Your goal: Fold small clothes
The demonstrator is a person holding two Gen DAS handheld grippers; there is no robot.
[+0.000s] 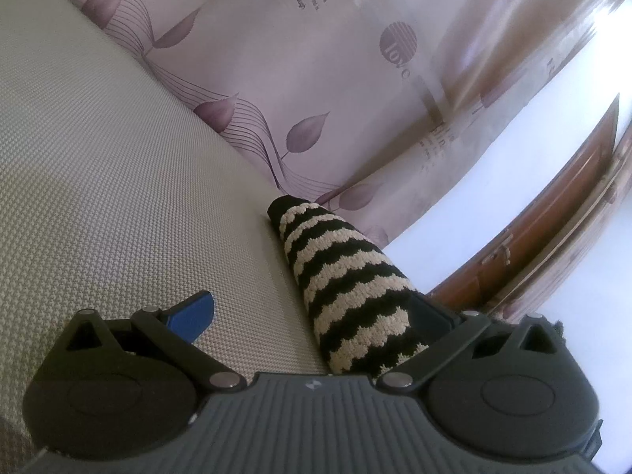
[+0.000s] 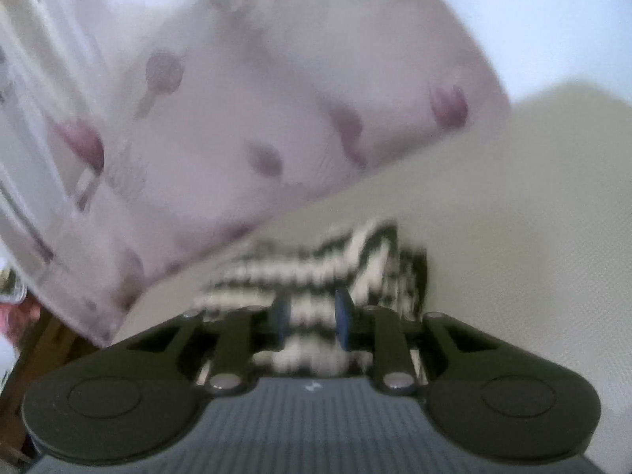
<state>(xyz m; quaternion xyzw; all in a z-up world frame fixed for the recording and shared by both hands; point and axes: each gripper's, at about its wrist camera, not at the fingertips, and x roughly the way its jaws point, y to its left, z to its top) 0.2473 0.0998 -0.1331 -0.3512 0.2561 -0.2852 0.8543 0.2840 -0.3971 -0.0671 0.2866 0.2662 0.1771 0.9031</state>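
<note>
We see a black-and-cream striped knitted sock (image 1: 347,292) lying on a pale woven cushion surface (image 1: 118,181). In the left wrist view it runs from near the gripper body away to its dark rounded tip, which ends close to the edge of a lilac satin cloth printed with purple leaves and lettering (image 1: 300,79). The left gripper (image 1: 312,316) stands with its jaws wide apart: the blue pad of its left finger (image 1: 193,312) rests bare over the cushion, well clear of the sock, while the sock lies against or over the right finger, which is largely hidden behind the knit. We cannot tell whether that finger touches the fabric or merely sits under it. Beyond the cushion's right edge a brown wooden frame (image 1: 553,237) shows against a bright white wall.

The right wrist view is blurred. There the same striped sock (image 2: 316,272) is bunched on the cushion (image 2: 513,205) just ahead of the right gripper (image 2: 312,314), with the lilac printed cloth (image 2: 221,91) filling the far left. The right gripper's two blue pads (image 2: 343,314) stand a narrow gap apart, and striped knit shows in that gap and past the fingertips. The blur keeps us from saying whether the pads press on the sock; they appear slightly parted around it.
</note>
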